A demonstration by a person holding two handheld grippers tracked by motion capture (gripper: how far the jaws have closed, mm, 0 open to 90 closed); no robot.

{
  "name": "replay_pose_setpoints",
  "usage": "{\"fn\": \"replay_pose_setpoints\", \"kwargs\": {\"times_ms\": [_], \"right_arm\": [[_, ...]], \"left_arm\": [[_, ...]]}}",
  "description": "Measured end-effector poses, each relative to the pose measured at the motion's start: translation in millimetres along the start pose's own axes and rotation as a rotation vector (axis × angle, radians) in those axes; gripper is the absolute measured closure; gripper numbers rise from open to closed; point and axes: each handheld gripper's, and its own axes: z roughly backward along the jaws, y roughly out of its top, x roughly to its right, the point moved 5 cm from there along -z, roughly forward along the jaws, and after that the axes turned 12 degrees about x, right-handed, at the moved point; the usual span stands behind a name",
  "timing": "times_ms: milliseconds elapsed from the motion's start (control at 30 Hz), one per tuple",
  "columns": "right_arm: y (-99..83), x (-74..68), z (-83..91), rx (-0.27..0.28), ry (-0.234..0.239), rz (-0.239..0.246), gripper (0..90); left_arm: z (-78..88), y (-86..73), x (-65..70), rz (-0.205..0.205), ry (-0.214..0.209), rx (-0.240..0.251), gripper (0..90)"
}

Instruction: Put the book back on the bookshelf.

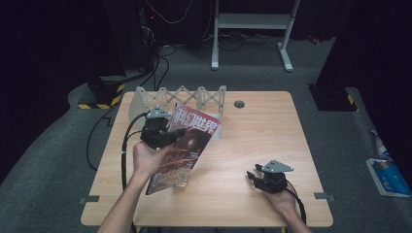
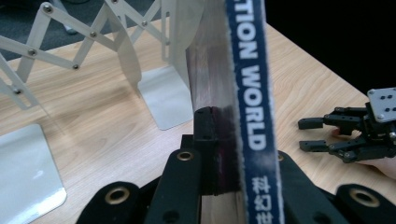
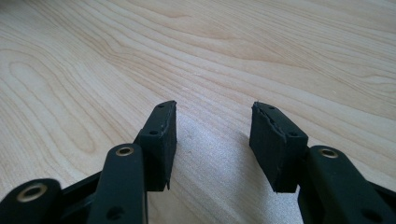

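Dark curtains are ringing the wooden counter [image 1: 252,141] you are working at. Your left gripper [image 2: 223,154] is pinching the magazine [image 1: 182,145] by its spine, fingers [image 2: 206,140] pressing it upright just short of the white accordion rack [image 1: 180,99] beyond them. The pickup looks done; slotting it into the rack is left. Your right gripper [image 3: 212,140] is resting with fingers spread, gripping nothing

- High view: table [image 1: 252,145] evenly lit from above, room around it dark, far corners nearly black; image soft and low in detail.
- Left gripper view: magazine [image 2: 250,93] spine sharp, jaws at the bottom blurred; pale sheen on the rack's [image 2: 93,42] metal feet.
- Right gripper view: bright, wood grain crisp, soft shadow between the jaws.
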Motion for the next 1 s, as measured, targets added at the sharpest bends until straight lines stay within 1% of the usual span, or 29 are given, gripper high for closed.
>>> {"fn": "replay_pose_setpoints", "kwargs": {"times_ms": [33, 100, 133, 200, 300, 333, 400, 433, 467, 600, 833, 933, 1000], "right_arm": [[0.0, -0.1, 0.0, 0.000, 0.000, -0.001, 51.1], [0.0, -0.1, 0.0, 0.000, 0.000, -0.001, 51.2], [0.0, 0.0, 0.0, 0.000, 0.001, 0.000, 51.1], [0.0, -0.1, 0.0, 0.000, 0.001, -0.001, 51.2], [0.0, -0.2, 0.1, 0.000, 0.002, 0.000, 51.2], [0.0, -0.2, 0.1, 0.000, 0.002, 0.000, 51.2], [-0.1, -0.3, 0.1, 0.000, 0.002, 0.000, 51.1], [-0.1, -0.3, 0.1, 0.000, 0.002, 0.000, 51.1], [-0.1, -0.2, 0.1, 0.000, 0.003, 0.001, 51.2], [-0.1, -0.3, 0.1, 0.000, 0.003, 0.000, 51.1], [-0.1, -0.2, 0.1, 0.000, 0.003, 0.001, 51.2], [-0.1, -0.2, 0.1, 0.000, 0.003, 0.000, 51.2], [-0.1, -0.2, 0.1, 0.001, 0.003, 0.000, 51.2]], "left_arm": [[0.0, 0.0, 0.0, 0.000, 0.000, 0.000, 83.7], [0.1, 2.2, -2.6, 0.006, 0.007, -0.016, 83.7], [0.3, 3.2, -4.2, -0.001, 0.013, -0.026, 83.7], [0.3, 4.2, -5.1, -0.001, 0.016, -0.032, 83.7], [1.1, 8.3, -9.3, -0.015, 0.033, -0.063, 83.7], [1.1, 8.3, -9.3, -0.015, 0.033, -0.063, 83.7], [1.6, 11.2, -13.0, -0.010, 0.040, -0.088, 83.7], [1.6, 11.2, -13.0, -0.010, 0.040, -0.088, 83.6], [2.6, 13.3, -15.8, -0.009, 0.049, -0.103, 83.7], [5.6, 17.1, -20.2, -0.014, 0.061, -0.117, 83.6], [11.9, 25.0, -32.1, -0.005, 0.088, -0.158, 83.5], [12.2, 25.8, -35.2, -0.003, 0.093, -0.165, 83.5], [11.9, 25.8, -39.0, 0.004, 0.100, -0.181, 83.5]]}}
